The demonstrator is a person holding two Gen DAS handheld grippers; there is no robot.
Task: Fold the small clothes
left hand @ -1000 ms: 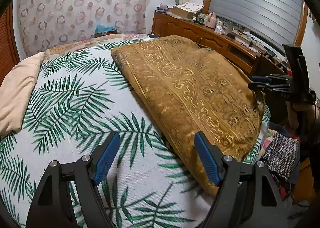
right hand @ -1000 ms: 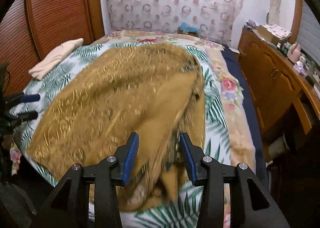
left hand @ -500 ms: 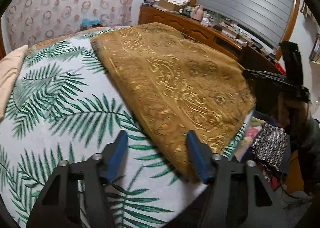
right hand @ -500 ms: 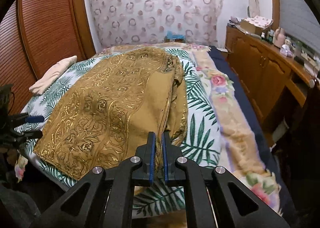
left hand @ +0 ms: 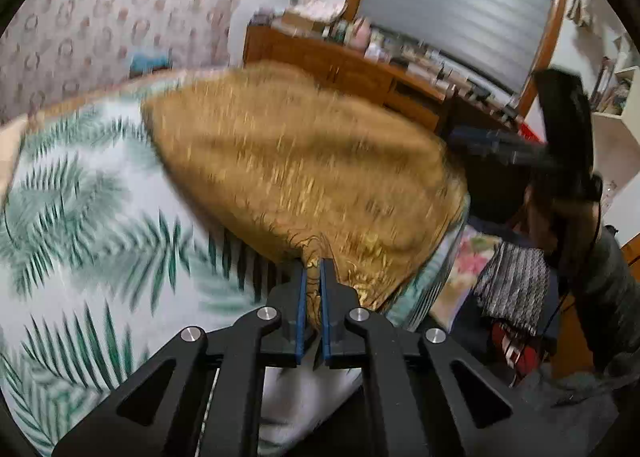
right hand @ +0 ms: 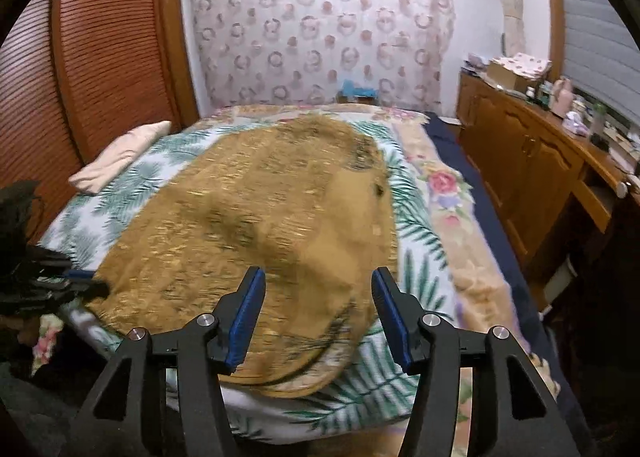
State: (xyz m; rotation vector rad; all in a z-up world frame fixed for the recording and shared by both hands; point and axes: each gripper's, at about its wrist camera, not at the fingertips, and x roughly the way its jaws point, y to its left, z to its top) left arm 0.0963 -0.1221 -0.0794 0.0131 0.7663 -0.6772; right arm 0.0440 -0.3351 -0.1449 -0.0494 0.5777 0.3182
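A mustard-gold patterned cloth (left hand: 304, 173) lies spread over the palm-leaf bedsheet (left hand: 88, 225). My left gripper (left hand: 313, 269) is shut on the cloth's near corner, which bunches up between the blue pads. In the right wrist view the same cloth (right hand: 256, 225) covers the middle of the bed. My right gripper (right hand: 318, 277) hovers over its near edge with the jaws opening and nothing pinched between them; the cloth lies below. The right gripper (left hand: 520, 149) also shows at the far right of the left wrist view, and the left gripper (right hand: 86, 281) shows at the left edge of the right wrist view.
A cream folded cloth (right hand: 120, 155) rests at the bed's far left beside a wooden louvred wardrobe (right hand: 92, 57). A wooden dresser (right hand: 532, 161) with clutter runs along the right. A dark patterned garment (left hand: 512, 281) hangs off the bed's end near a person's sleeve (left hand: 612, 289).
My left gripper has closed on the cloth's near corner and lifted it a little. My right gripper shut, then opened again above the cloth's near edge.
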